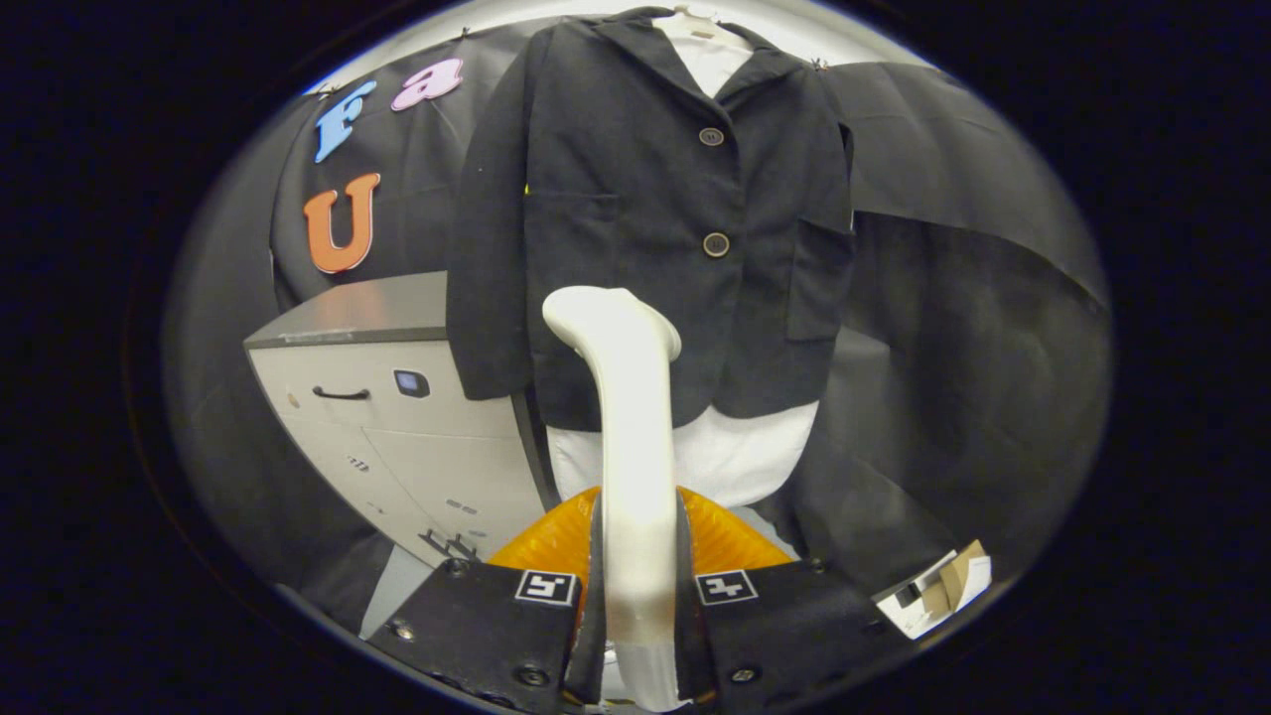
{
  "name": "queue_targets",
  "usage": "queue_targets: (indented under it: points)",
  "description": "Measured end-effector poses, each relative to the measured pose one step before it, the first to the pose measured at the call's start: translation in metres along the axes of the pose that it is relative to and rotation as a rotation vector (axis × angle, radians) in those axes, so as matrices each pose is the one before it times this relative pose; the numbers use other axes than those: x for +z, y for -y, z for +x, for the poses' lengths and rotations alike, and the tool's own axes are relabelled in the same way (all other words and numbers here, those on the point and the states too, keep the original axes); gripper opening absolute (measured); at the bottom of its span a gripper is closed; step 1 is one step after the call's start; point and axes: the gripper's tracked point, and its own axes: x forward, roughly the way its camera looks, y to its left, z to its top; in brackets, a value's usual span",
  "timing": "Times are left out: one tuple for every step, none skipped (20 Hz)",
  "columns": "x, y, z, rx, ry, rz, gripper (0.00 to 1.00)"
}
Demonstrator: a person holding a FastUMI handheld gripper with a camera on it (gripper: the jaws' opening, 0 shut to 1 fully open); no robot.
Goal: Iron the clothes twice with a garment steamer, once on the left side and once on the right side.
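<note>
we see one garment steamer (635, 467) clamped between the two fingers of our tongs (638, 596), its head just in front of the lower left panel of one dark jacket (655, 218). the jacket hangs over one white shirt (735, 457), with two buttons (715, 243) showing. one grey cabinet (397, 397) stands close beside the jacket's sleeve; on the other side there is open room before the black cloth.
</note>
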Motion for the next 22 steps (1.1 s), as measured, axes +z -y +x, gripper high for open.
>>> queue_targets:
  points:
    - [-0.00128,0.00332,-0.00199,0.00276,0.00242,-0.00090,0.30]
    - [0.00227,-0.00029,-0.00184,0.00654,0.00072,0.00269,0.30]
    - [0.00305,0.00003,-0.00366,0.01041,0.00142,0.01210,0.31]
    - [0.00491,-0.00040,-0.00312,0.00824,0.00286,0.00763,0.31]
    - [0.00443,0.00115,-0.00427,0.00663,0.00708,0.00850,0.31]
    - [0.00612,-0.00006,-0.00518,0.00943,0.00996,0.00842,0.31]
    - [0.00536,0.00218,-0.00838,0.01356,0.00946,0.01475,0.31]
    - [0.00671,0.00100,-0.00833,0.01536,0.00693,0.01909,0.31]
    - [0.00225,0.00434,-0.00762,0.01375,0.01135,0.02297,0.30]
    - [0.00764,0.00191,-0.00765,0.01078,0.01378,0.01691,0.31]
    - [0.01064,0.00035,-0.00749,0.00952,0.01922,0.01321,0.31]
    - [0.01290,0.00092,-0.00713,0.00719,0.02253,0.01338,0.31]
    - [0.01362,0.00234,-0.00729,0.00574,0.02503,0.01349,0.31]
    - [0.01491,0.00221,-0.00704,0.00307,0.02741,0.00957,0.31]
    - [0.01405,0.00408,-0.00590,0.00278,0.02810,0.01080,0.31]
    - [0.01555,0.00258,-0.00498,0.00139,0.02850,0.00976,0.31]
    - [0.01655,0.00414,-0.00456,-0.00184,0.02742,0.00949,0.30]
    - [0.01554,0.00459,-0.00245,-0.00664,0.03029,0.00632,0.30]
    - [0.01565,0.00769,-0.00215,-0.00792,0.02951,0.00594,0.30]
    - [0.01643,0.00609,-0.00030,-0.01087,0.02928,0.00309,0.30]
    - [0.01560,0.00781,0.00025,-0.01314,0.03077,0.00443,0.30]
    - [0.01449,0.00652,0.00114,-0.01263,0.02686,-0.00001,0.30]
